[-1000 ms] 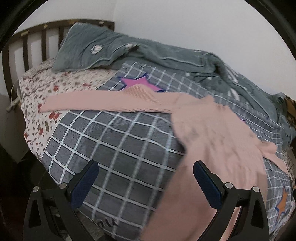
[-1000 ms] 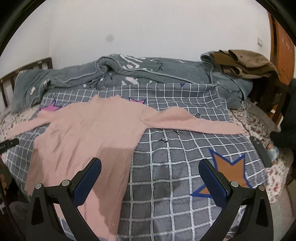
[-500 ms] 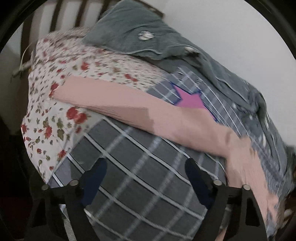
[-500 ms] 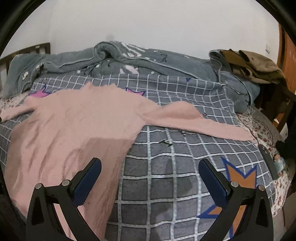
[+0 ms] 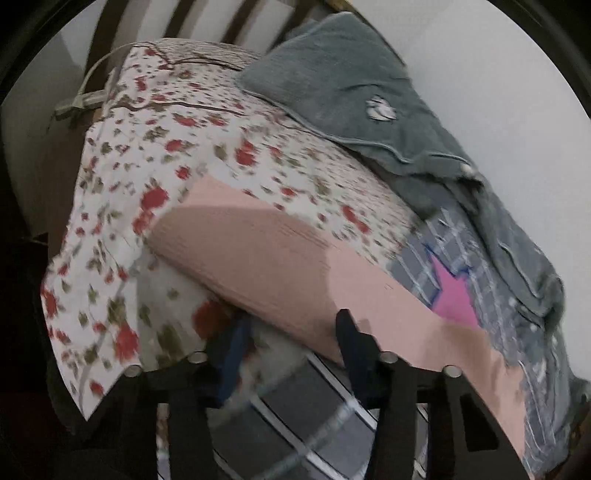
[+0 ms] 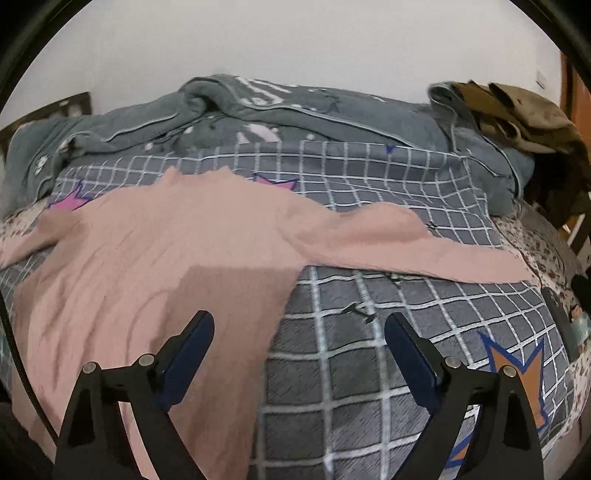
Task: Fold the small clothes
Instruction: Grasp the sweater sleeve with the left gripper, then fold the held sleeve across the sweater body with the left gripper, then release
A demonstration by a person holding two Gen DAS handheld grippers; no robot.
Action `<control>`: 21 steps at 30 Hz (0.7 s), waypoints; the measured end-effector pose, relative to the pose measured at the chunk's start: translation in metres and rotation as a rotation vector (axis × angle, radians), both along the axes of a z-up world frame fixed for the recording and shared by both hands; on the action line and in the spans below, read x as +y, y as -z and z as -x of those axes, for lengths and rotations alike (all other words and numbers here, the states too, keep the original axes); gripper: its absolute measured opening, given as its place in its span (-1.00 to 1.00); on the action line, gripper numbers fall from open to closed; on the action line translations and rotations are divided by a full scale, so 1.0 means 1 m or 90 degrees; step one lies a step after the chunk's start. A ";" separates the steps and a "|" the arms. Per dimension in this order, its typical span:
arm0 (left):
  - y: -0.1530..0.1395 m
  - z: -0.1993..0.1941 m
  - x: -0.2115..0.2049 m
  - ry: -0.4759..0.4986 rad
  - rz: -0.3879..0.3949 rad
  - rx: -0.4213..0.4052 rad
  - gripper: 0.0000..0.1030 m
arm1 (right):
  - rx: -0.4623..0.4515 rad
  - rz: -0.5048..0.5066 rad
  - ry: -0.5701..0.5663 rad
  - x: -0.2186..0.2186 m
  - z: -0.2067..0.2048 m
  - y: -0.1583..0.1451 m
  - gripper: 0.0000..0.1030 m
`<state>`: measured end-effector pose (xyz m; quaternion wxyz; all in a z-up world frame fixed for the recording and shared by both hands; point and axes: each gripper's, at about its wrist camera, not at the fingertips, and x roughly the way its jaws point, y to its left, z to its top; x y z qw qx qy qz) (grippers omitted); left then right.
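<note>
A pink long-sleeved top [image 6: 155, 258] lies spread flat on a grey checked bedcover [image 6: 351, 332], its right sleeve [image 6: 424, 251] stretched out to the right. In the left wrist view its left sleeve [image 5: 280, 266] lies across the floral sheet [image 5: 155, 147]. My left gripper [image 5: 291, 332] is open, its jaws narrowed, right at the sleeve's near edge; the sleeve is not clamped. My right gripper [image 6: 299, 332] is open and empty, low over the top's right hem edge.
A grey-green blanket [image 6: 295, 110] is bunched along the wall side, with its corner in the left wrist view [image 5: 351, 85]. Brown clothes [image 6: 517, 114] are piled at the far right. A wooden headboard [image 5: 110, 22] stands behind the floral sheet. A dark object [image 6: 557, 317] lies at the right bed edge.
My left gripper swung left and moved in close to the left sleeve, and its jaws narrowed. My right gripper moved closer and lower over the top's right side.
</note>
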<state>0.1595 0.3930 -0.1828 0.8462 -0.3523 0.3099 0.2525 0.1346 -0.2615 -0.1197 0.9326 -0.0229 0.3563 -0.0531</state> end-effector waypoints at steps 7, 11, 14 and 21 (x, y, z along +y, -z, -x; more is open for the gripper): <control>-0.028 -0.011 -0.007 -0.043 -0.110 0.029 -0.87 | 0.013 0.008 0.017 -0.027 -0.009 0.006 0.79; -0.070 -0.025 -0.052 -0.013 -0.207 0.018 -0.88 | 0.027 -0.022 0.030 -0.053 -0.012 0.011 0.79; -0.104 -0.040 -0.104 0.047 -0.271 -0.003 -0.88 | 0.022 -0.047 0.049 -0.077 -0.012 0.013 0.79; -0.147 -0.089 -0.256 0.247 -0.312 -0.046 -0.89 | -0.001 -0.060 0.081 -0.133 -0.005 0.014 0.79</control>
